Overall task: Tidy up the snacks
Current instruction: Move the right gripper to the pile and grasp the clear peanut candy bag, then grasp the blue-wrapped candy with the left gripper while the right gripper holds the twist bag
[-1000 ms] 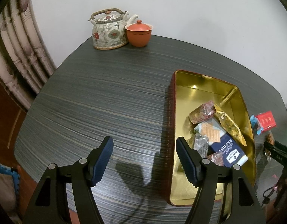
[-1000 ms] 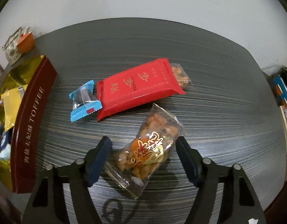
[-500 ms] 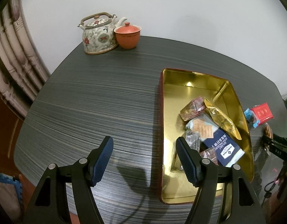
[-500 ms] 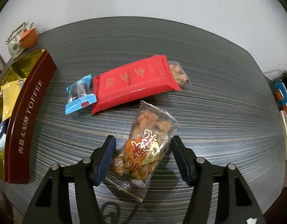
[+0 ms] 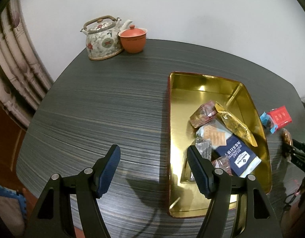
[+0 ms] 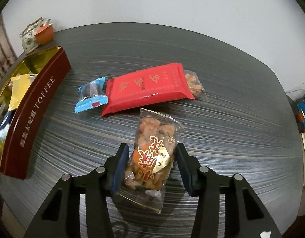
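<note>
On the bench: dark striped bench top, snacks loose at its middle and a tin at the 9 o'clock side in the right wrist view.
Right tongs: right tongs have just been closing, and their blue pads now press both sides of the clear nut snack bag, so they're gripping it. Bag runs lengthwise toward 12 o'clock, far end poking out past the tips.
Left tongs: left tongs gape wide with nothing between them, hanging over bare bench, the right finger over the tin's near edge.
Tin: maroon tin marked TOFFEE, gold inside, lid off. From the left wrist view its gold tin floor carries a navy cracker pack, a gold pouch and a few small wrapped bits.
Loose snacks: red packet just past the held bag at 12 o'clock, blue-ended candy touching its 9 o'clock end, a second small clear nut bag tucked under its 3 o'clock end.
Back corner: floral teapot touching an orange lidded cup.
</note>
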Motion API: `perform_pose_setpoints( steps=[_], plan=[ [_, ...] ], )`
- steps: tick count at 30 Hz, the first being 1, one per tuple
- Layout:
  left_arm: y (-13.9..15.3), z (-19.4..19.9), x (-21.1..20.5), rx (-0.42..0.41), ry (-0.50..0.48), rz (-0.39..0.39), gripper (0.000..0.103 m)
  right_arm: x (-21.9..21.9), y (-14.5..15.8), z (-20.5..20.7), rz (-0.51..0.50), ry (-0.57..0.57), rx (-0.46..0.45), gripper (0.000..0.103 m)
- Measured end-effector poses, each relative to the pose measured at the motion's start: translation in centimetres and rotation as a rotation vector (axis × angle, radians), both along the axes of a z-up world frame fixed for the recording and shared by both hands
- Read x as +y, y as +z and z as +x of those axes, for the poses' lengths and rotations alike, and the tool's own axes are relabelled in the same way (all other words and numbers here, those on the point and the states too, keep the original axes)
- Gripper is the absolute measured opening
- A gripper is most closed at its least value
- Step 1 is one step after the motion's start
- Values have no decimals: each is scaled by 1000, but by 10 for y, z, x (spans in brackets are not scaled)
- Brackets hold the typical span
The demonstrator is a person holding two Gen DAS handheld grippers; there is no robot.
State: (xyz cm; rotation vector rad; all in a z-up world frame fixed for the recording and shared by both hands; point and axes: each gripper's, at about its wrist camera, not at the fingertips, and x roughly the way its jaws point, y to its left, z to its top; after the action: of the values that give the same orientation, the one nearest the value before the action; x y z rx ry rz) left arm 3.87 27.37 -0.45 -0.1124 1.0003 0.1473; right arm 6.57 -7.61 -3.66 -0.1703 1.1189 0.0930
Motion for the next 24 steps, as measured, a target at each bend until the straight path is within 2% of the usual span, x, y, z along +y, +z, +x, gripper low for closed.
perform_pose_setpoints(
  steps=[5, 13, 24],
  plan=[
    [-3, -1, -13, -1, -5, -8, 70, -16, 2, -7, 26, 5, -11, 38],
    [0, 4, -56, 23, -67, -9, 70, -58, 6, -6, 39, -11, -33, 38],
    [18, 38, -133, 30, -186, -39, 70, -115, 7, -1, 24, -69, -90, 37]
  ],
)
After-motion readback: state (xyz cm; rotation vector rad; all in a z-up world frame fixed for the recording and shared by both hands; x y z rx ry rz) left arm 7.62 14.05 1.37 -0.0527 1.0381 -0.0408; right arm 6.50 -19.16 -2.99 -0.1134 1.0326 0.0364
